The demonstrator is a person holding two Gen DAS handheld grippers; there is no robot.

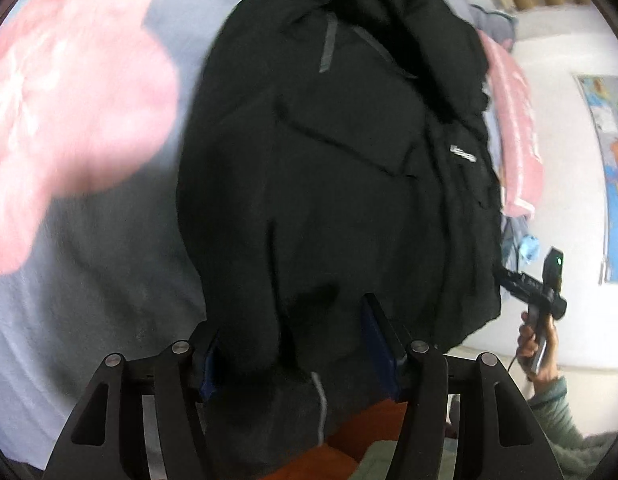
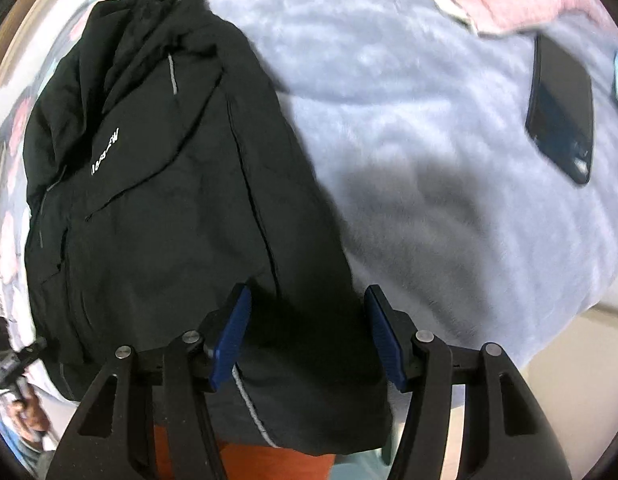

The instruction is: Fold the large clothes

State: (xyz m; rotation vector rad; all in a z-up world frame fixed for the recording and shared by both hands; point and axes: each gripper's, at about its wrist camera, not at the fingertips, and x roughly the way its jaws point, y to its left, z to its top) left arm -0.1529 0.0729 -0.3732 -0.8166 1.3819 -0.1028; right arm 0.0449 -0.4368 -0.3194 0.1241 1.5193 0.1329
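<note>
A large black jacket (image 1: 329, 168) with grey zip trim and a small white logo lies on a pale blue fleece blanket (image 1: 69, 280). It also shows in the right wrist view (image 2: 157, 184). My left gripper (image 1: 297, 344) is open, its blue pads either side of a bunched fold at the jacket's near hem. My right gripper (image 2: 309, 332) is open too, straddling the hem corner with the grey piping (image 2: 249, 404). Neither pad presses the cloth. The right gripper also shows in the left wrist view (image 1: 537, 288), held in a hand.
A black phone (image 2: 561, 112) lies on the blanket to the right. Pink patches (image 1: 69, 100) pattern the bedding; pink fabric (image 1: 517, 136) lies beyond the jacket. A wall map (image 1: 613, 160) hangs at the right. An orange surface (image 2: 269, 464) lies below the bed edge.
</note>
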